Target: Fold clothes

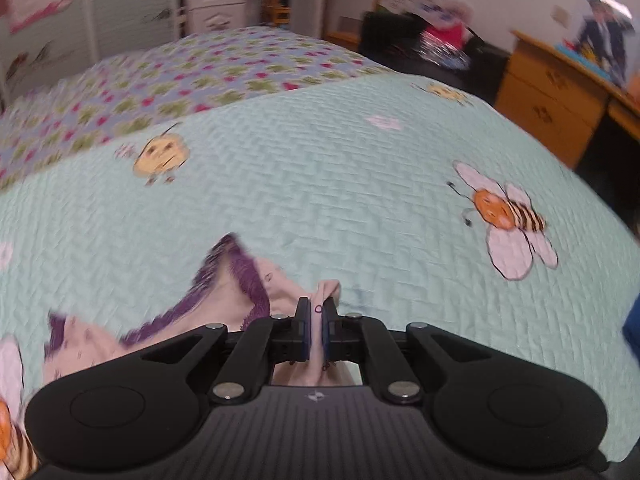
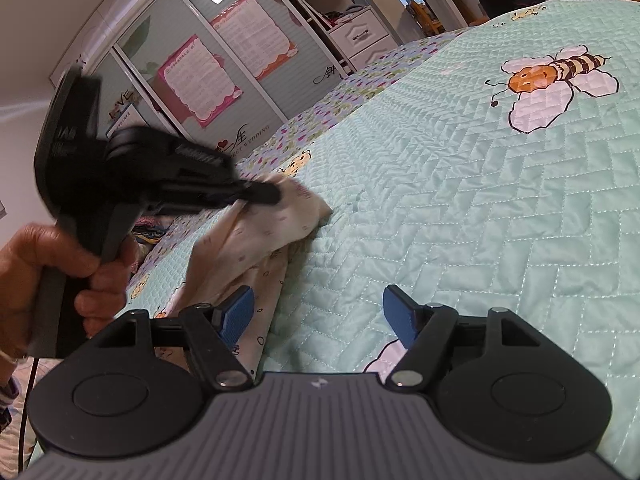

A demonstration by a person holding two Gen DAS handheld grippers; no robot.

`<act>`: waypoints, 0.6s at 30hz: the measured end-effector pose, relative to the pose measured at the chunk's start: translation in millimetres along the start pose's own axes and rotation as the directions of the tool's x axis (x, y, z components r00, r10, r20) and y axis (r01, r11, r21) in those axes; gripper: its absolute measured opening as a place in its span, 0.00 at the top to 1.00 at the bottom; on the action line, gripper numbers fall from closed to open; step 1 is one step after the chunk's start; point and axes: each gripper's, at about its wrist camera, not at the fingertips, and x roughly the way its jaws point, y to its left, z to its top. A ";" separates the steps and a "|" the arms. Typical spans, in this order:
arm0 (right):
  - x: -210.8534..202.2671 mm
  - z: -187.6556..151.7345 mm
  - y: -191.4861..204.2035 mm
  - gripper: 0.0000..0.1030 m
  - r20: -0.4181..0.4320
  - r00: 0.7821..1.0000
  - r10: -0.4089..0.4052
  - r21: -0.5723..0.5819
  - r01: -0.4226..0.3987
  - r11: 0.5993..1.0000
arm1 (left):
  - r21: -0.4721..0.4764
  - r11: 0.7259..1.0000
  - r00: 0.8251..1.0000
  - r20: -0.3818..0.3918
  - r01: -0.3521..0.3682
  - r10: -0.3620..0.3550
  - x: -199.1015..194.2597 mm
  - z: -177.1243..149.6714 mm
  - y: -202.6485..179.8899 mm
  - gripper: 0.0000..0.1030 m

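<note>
A small pale pink garment [image 1: 224,300] with purple trim and a tiny print lies on the mint quilted bedspread [image 1: 320,184]. My left gripper [image 1: 316,312] is shut on a fold of the pink garment, which bunches up between the blue pads. From the right wrist view the left gripper [image 2: 272,194] lifts that garment [image 2: 264,232] off the bed, held by a person's hand [image 2: 44,264]. My right gripper [image 2: 318,316] stands open low over the bedspread [image 2: 460,200]. Its left pad [image 2: 238,314] is over the garment's lower edge, with nothing pinched.
The bedspread has bee pictures [image 1: 508,216] and meets a flowered cover [image 1: 192,80] at the far side. A wooden desk [image 1: 560,92] stands right of the bed, white drawers [image 1: 216,0] behind it. Wardrobe doors with posters [image 2: 200,76] line the wall.
</note>
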 end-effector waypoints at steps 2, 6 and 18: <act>0.1 0.0 -0.2 0.30 0.000 1.000 0.001 0.001 -0.001 1.000 | 0.053 0.999 1.000 0.004 -0.006 0.006 2.0 4.2 -11.5 0.96; 0.1 0.0 -0.5 0.30 0.000 1.000 0.003 0.003 -0.003 1.000 | 0.105 0.994 1.000 -0.014 -0.016 0.018 8.5 8.9 -21.6 0.96; -1.0 -1.2 -0.3 0.29 -0.001 1.000 0.006 0.006 -0.006 1.000 | -0.036 0.992 0.989 0.089 0.124 -0.120 -9.6 32.0 -11.4 0.98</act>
